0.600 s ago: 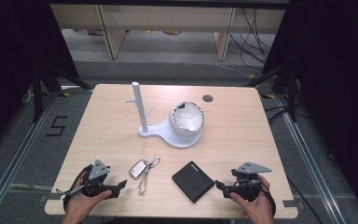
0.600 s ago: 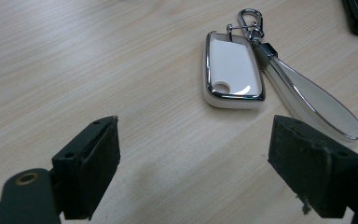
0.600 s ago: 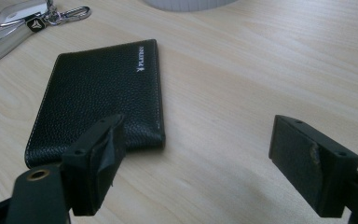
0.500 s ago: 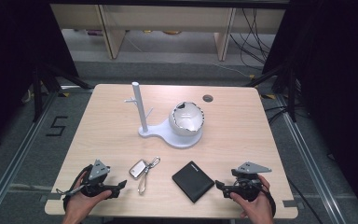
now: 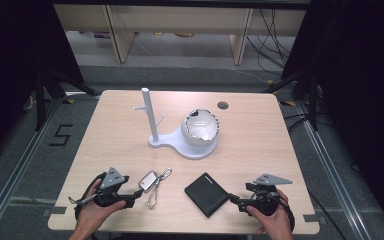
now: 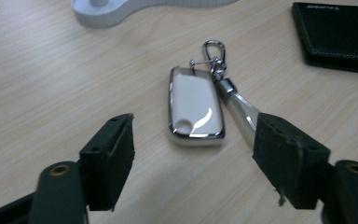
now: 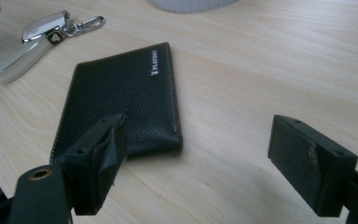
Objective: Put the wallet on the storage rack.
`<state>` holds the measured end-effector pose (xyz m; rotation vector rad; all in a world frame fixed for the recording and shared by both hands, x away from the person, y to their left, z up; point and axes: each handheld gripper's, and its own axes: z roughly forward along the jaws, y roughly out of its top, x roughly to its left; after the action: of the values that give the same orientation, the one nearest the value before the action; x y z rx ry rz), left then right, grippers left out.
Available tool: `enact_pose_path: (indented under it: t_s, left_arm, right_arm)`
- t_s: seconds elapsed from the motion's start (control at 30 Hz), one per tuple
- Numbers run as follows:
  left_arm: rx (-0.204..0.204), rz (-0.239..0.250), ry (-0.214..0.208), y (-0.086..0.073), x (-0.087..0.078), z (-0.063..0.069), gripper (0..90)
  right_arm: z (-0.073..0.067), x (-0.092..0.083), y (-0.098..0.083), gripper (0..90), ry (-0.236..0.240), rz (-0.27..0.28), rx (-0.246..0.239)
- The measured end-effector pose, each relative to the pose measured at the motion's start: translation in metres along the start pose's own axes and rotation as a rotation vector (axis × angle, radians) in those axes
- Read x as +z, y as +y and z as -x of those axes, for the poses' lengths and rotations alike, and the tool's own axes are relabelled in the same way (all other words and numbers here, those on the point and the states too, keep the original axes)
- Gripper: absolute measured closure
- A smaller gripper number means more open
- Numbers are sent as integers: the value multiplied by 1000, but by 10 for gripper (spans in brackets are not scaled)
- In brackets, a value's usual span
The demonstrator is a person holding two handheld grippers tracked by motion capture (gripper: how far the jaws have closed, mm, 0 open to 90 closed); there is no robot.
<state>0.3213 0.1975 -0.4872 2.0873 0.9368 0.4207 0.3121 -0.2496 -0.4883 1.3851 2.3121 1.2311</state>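
A white key fob [image 5: 149, 181] with a chrome rim, a clip and a strap lies flat near the table's front left. My left gripper [image 5: 131, 198] is just to its left and stands open. In the left gripper view the key fob [image 6: 196, 107] lies just ahead of the left gripper [image 6: 196, 135], its near end between the wide-apart jaws and touching neither. A black leather wallet [image 5: 207, 193] lies at the front centre-right. My right gripper [image 5: 235, 201] points at it from the right, open. In the right gripper view, the wallet [image 7: 121, 98] reaches the left jaw of the right gripper [image 7: 198, 128], and nothing is gripped.
A white stand [image 5: 180, 145] with an upright pegged pole [image 5: 150, 117] and a cracked white bowl [image 5: 200, 127] sits mid-table. A round cable hole [image 5: 223, 105] is at the back. The table's front edge [image 5: 180, 231] runs just under both hands.
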Motion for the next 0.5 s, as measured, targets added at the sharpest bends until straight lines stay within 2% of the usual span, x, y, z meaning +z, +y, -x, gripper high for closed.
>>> enact_pose_path:
  t_s: [0.1,0.2,0.23,0.27,0.3,0.33,0.37,0.4,0.43,0.47,0.5]
  left_arm:
    - [50,-9,-22,9,5,5,429]
    - [96,-13,-49,20,15,11,582]
    - [127,-33,-60,26,19,12,634]
    - [143,-41,-71,32,23,15,684]
    - [153,-45,-78,36,27,16,736]
    - [158,-50,-82,40,30,18,764]
    - [169,-51,-93,43,34,19,781]
    - [176,-51,-97,49,39,22,807]
    - [185,-57,-103,52,43,24,830]
    - [203,-65,-120,58,49,26,844]
    - [207,-68,-116,61,53,28,858]
  right_arm:
    - [-1,-1,1,205,22,4,15]
    - [-3,-1,1,205,39,2,36]
    - [-3,-2,1,205,29,5,25]
    - [-4,-3,1,204,47,11,29]
    - [-8,-5,1,200,61,0,82]
    - [-6,-5,1,200,57,18,37]
    - [-8,-6,1,200,60,6,65]
    - [-8,-6,0,200,75,15,39]
    - [-11,-6,-1,200,77,10,67]
    - [-12,-7,-1,202,83,4,74]
    - [-10,-6,-1,204,76,8,46]
